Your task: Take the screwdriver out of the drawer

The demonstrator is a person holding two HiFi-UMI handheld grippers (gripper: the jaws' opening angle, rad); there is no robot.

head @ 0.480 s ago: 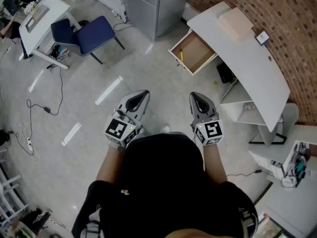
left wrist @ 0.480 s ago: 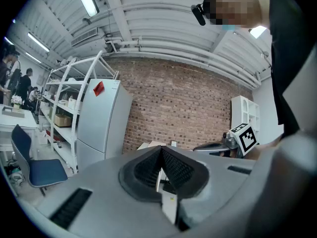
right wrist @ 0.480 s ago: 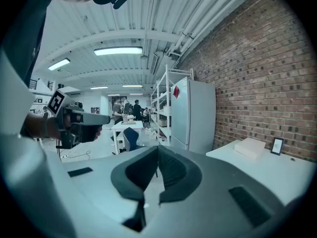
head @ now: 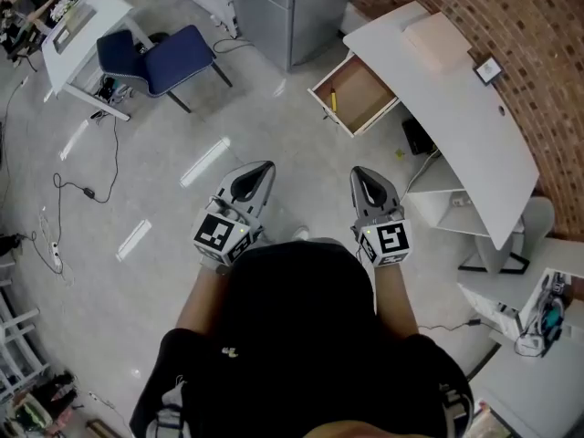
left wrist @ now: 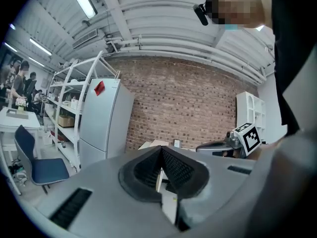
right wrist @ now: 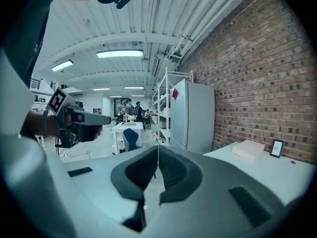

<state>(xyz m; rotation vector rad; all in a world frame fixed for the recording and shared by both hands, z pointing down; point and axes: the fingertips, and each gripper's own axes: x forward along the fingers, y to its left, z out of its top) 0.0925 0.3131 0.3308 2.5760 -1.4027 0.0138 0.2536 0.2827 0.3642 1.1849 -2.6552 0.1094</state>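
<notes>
An open wooden drawer (head: 360,97) sticks out from under the white desk (head: 456,99) at the upper right of the head view. A yellow-handled screwdriver (head: 334,101) lies along the drawer's left inner side. My left gripper (head: 264,168) and right gripper (head: 359,174) are held side by side in front of the person's body, well short of the drawer, above bare floor. In the left gripper view the left gripper (left wrist: 161,150) has its jaws closed together with nothing between them. The right gripper (right wrist: 158,148) is likewise shut and empty.
A blue chair (head: 164,62) and a white table (head: 78,26) stand at the upper left, with cables (head: 87,194) trailing over the floor. A grey fridge (head: 287,7) stands beside the brick wall (head: 511,35). A flat box (head: 436,40) lies on the desk.
</notes>
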